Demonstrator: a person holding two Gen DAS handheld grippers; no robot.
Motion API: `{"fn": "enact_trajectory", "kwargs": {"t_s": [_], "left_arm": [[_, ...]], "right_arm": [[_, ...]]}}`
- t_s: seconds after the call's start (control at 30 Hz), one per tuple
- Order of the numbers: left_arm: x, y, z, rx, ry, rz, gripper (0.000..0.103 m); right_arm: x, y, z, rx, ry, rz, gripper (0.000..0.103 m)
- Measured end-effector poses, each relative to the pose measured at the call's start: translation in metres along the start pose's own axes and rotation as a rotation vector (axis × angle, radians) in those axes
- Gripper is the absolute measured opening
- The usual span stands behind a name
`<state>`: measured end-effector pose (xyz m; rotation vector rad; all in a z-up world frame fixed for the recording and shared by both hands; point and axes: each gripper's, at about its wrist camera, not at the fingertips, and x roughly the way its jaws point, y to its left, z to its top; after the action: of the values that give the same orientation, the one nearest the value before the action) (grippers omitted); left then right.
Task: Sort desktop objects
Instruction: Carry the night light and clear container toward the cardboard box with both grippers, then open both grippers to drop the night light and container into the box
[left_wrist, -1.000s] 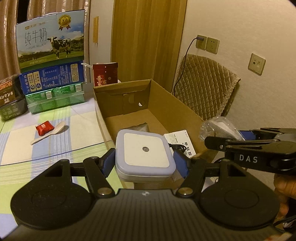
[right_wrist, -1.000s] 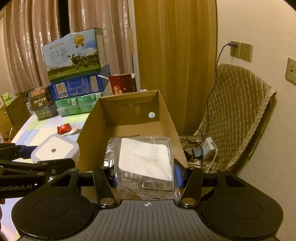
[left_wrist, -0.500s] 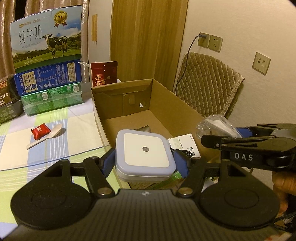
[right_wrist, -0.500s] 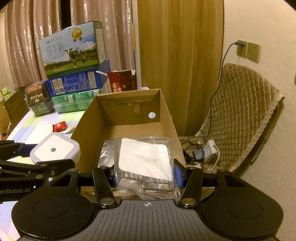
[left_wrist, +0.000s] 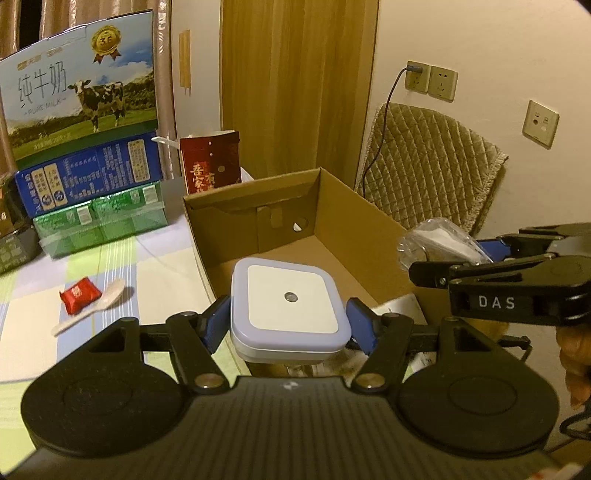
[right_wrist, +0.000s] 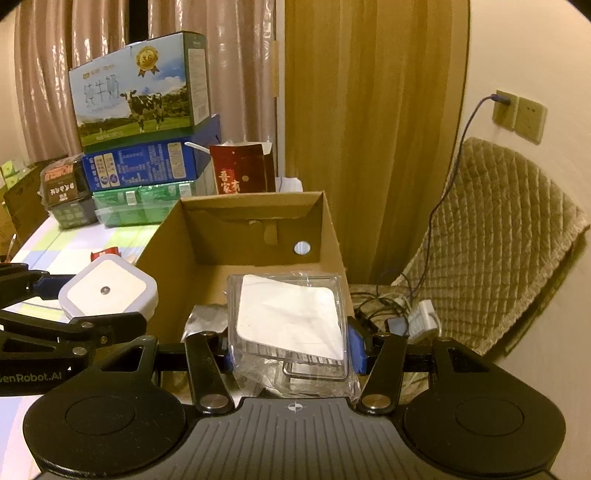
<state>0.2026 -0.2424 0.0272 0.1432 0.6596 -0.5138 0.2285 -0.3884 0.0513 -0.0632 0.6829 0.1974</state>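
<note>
My left gripper (left_wrist: 290, 326) is shut on a square white night light (left_wrist: 288, 310) with a small sensor dot, held above the near end of an open cardboard box (left_wrist: 354, 210). My right gripper (right_wrist: 290, 350) is shut on a clear plastic package (right_wrist: 291, 321) with a white pad inside, held over the same box (right_wrist: 332, 236) on its right side. In the right wrist view the night light (right_wrist: 109, 291) and the left gripper's fingers (right_wrist: 44, 284) show at the left. The right gripper's fingers (left_wrist: 491, 247) and its package (left_wrist: 439, 240) appear at the right in the left wrist view.
On the checked tablecloth (left_wrist: 162, 266) lie a red candy wrapper (left_wrist: 79, 293) and a pale spoon (left_wrist: 92, 310). Stacked milk cartons (left_wrist: 81, 110) and a red box (left_wrist: 210, 166) stand behind. A quilted chair (right_wrist: 498, 236) with cables and a power strip (right_wrist: 417, 314) sits right of the box.
Both grippers have risen and drawn back a little from the box, each keeping its hold. The box interior shows more fully.
</note>
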Motion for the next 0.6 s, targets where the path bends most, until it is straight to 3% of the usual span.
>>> {"fn": "enact_trajectory", "kwargs": {"t_s": [0.6], "left_arm": [[0.048,0.011,0.035,0.05,0.01,0.001,0.064]], "right_arm": [[0.052,-0.004,0.033,-0.034,0.034,0.006,0.052]]}}
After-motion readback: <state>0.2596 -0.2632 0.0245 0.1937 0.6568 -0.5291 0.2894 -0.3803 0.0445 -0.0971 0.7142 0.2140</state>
